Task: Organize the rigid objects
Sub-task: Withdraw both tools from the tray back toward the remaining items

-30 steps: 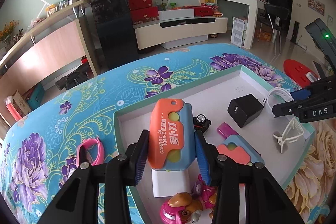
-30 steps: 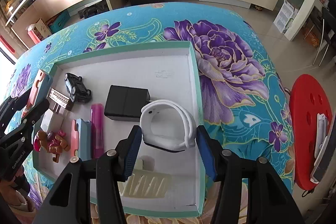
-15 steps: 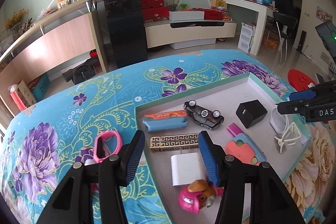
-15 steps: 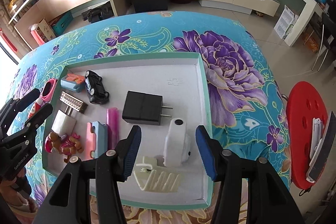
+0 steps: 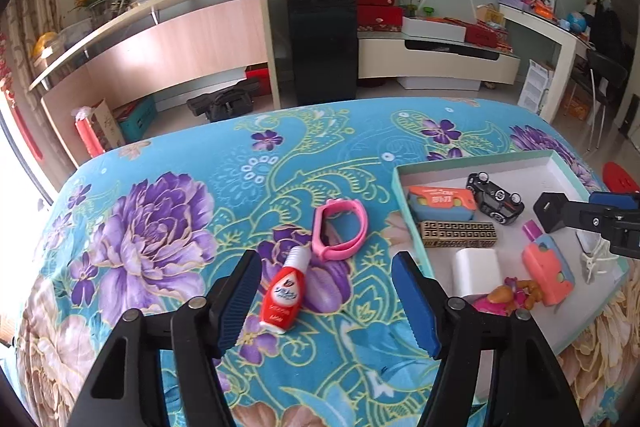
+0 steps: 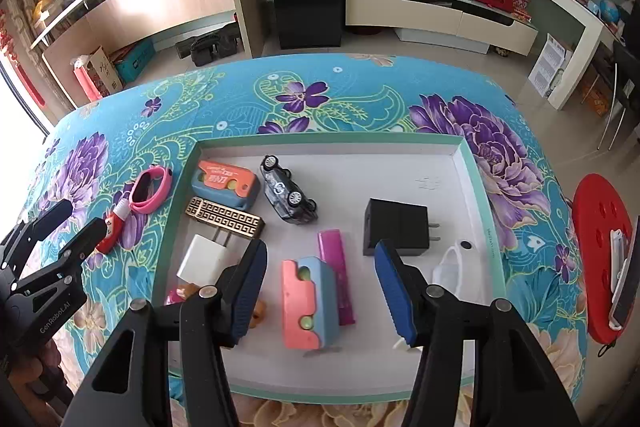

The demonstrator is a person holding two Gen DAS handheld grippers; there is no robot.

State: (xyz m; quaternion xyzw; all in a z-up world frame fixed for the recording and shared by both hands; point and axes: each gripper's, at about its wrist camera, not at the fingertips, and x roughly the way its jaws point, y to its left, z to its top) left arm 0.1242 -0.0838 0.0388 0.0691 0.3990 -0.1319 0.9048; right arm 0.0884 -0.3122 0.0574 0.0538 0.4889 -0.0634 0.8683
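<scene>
The left tool (image 5: pixel 326 297) hangs over the floral blue-cloth desk (image 5: pixel 168 187) with its jaws apart and nothing between the pads; they have just been opening. Below it lie 2 loose things: 1 small red-and-white plastic tube (image 5: pixel 283 293), lying between the 2 jaw tips in the left wrist view, and 1 pink rubber wristband (image 5: pixel 338 229) just beyond it, outside the tray.

The right tool (image 6: pixel 320 287) hovers over the shallow white cardboard tray with a green rim (image 6: pixel 476 195), jaws likewise apart and gripping nothing, having just opened further. Counted in the tray: 2 flat orange-and-blue toy knives, 1 by the far left corner (image 6: pixel 224 183) and 1 near the front (image 6: pixel 306 301); 1 black toy car (image 6: pixel 288 197); 1 black plug adapter (image 6: pixel 396 227); 1 white plug adapter (image 6: pixel 204 257); 1 gold-patterned dark bar (image 6: pixel 226 219); 1 magenta stick (image 6: pixel 338 275) touching the nearer knife; 1 white wristband (image 6: pixel 452 267) at the right; 1 pink-and-tan toy figure (image 5: pixel 506 297), half hidden behind the tool's fingers.
</scene>
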